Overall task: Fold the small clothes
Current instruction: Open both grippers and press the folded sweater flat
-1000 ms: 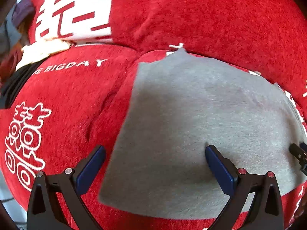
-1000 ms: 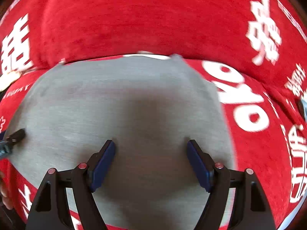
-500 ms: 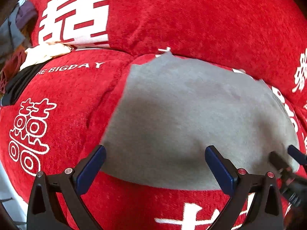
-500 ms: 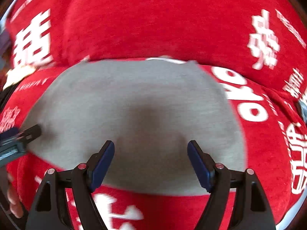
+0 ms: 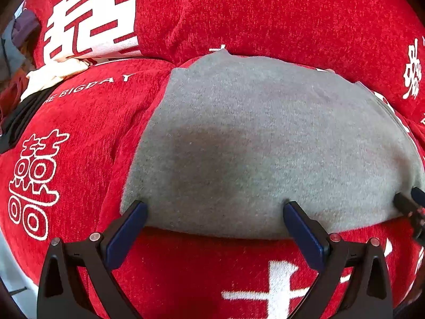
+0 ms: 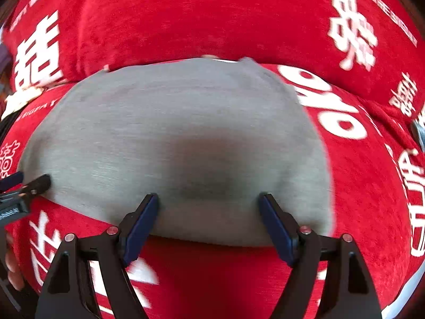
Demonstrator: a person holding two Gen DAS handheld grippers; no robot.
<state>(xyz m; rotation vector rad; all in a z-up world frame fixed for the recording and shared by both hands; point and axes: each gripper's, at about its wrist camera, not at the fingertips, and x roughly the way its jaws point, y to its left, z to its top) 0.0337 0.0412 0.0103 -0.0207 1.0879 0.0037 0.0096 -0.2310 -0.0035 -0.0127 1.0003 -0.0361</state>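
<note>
Spread flat, a grey knit cloth lies on the seat of a red sofa whose plush cover is printed with white characters and lettering. Its far edge reaches the crease where the seat meets the back cushions, and its near edge runs across the seat just in front of both grippers.

Seen from the left wrist, the left gripper points down at the near left part of the cloth with its jaws wide apart and nothing between them; the blue pad of the left finger sits over the cloth's near left corner and the other pad over the near edge, though whether they touch the fabric I cannot tell. At the right edge of that view the tip of the right gripper shows over the cloth's near right corner.

From the right wrist, that gripper's jaws also stand wide and empty over the near edge of the cloth. Off to the left, at the end of the seat, a small heap of other clothes in cream and black lies against the cushion.
</note>
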